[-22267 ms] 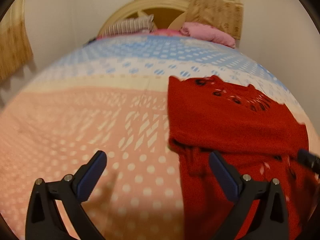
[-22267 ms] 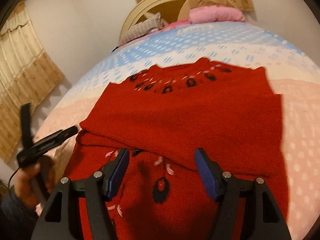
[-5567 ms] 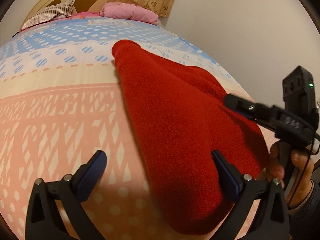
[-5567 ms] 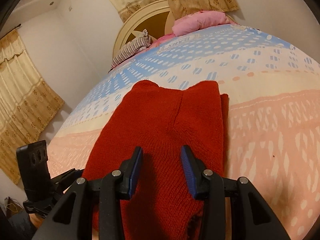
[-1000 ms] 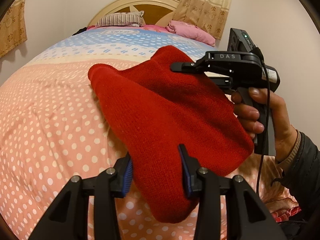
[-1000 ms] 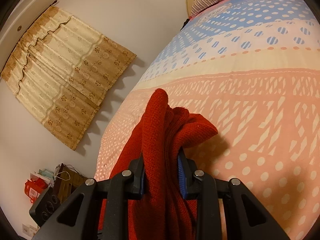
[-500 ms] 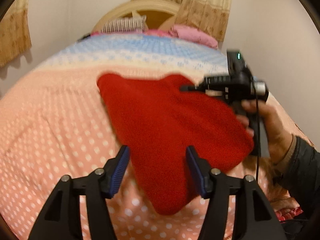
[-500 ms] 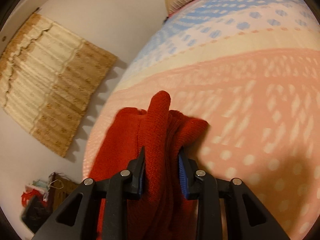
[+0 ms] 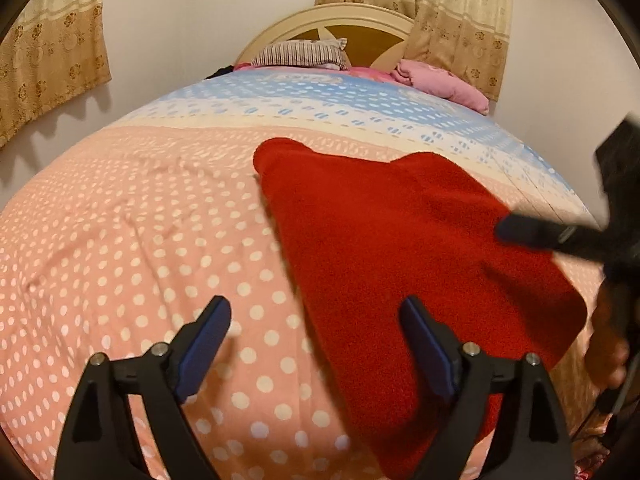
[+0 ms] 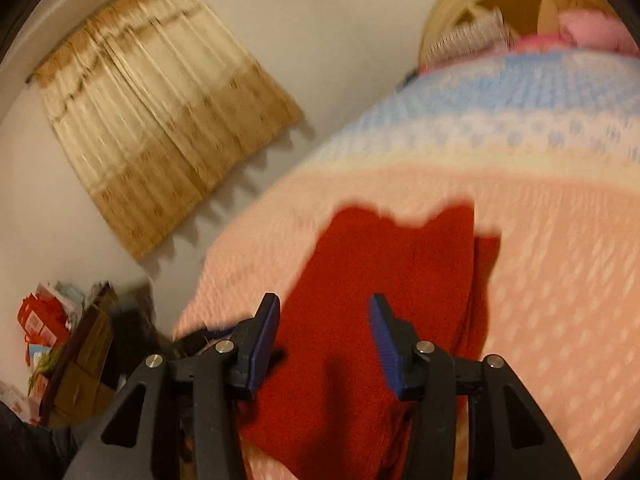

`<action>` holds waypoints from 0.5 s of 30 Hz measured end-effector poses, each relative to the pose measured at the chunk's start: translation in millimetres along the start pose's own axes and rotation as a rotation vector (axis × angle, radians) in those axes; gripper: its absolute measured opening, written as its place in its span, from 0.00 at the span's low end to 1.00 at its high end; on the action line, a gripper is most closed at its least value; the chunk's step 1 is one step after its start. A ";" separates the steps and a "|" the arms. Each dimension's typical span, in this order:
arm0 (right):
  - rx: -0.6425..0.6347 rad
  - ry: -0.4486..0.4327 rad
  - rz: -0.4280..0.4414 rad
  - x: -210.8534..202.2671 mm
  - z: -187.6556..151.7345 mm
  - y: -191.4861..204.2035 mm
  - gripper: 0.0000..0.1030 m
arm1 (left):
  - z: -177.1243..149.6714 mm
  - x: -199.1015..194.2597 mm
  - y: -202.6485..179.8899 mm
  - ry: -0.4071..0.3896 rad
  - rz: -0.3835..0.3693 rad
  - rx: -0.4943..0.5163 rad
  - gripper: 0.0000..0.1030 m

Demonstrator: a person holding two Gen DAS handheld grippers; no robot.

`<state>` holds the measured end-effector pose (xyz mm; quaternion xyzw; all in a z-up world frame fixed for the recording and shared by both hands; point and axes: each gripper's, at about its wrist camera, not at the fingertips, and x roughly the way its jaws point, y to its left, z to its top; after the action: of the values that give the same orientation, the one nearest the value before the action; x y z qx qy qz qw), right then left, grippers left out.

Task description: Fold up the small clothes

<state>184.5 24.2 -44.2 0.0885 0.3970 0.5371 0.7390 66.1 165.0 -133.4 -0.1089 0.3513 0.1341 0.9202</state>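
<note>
Folded red sweater (image 9: 400, 240) lies flat on bed (image 9: 140, 220); left gripper (image 9: 316, 340) and right gripper (image 10: 324, 332), jaws released, hover above sweater's near edge, fold apparently complete.

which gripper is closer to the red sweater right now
Right. The right gripper hangs open directly over the folded sweater. The left gripper, also open, straddles its left edge, one finger over the bedspread.

One folded red sweater (image 9: 404, 248) is lying on one polka-dot bedspread (image 9: 132, 240). Two pillows are sitting by the headboard: one striped pillow (image 9: 300, 53) and one pink pillow (image 9: 440, 84). Two grippers are showing, the left gripper (image 9: 316, 340) and the right gripper (image 10: 324, 340).
</note>
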 end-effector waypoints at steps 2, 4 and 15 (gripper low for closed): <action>0.053 0.031 -0.048 10.7 -16.8 -17.0 0.46 | -3.6 -2.9 -2.8 0.003 -0.001 0.006 0.94; 0.117 -0.017 0.019 5.9 -28.9 -32.6 0.46 | -7.1 -6.2 -4.7 0.003 -0.002 0.010 0.94; -0.067 -0.204 -0.354 -57.3 -31.3 44.4 0.55 | 6.6 -61.9 -18.3 -0.120 -0.011 0.055 0.94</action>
<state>124.8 -16.4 -12.3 0.0470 0.3114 0.4001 0.8607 31.7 139.2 -84.8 -0.0775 0.2984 0.1255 0.9430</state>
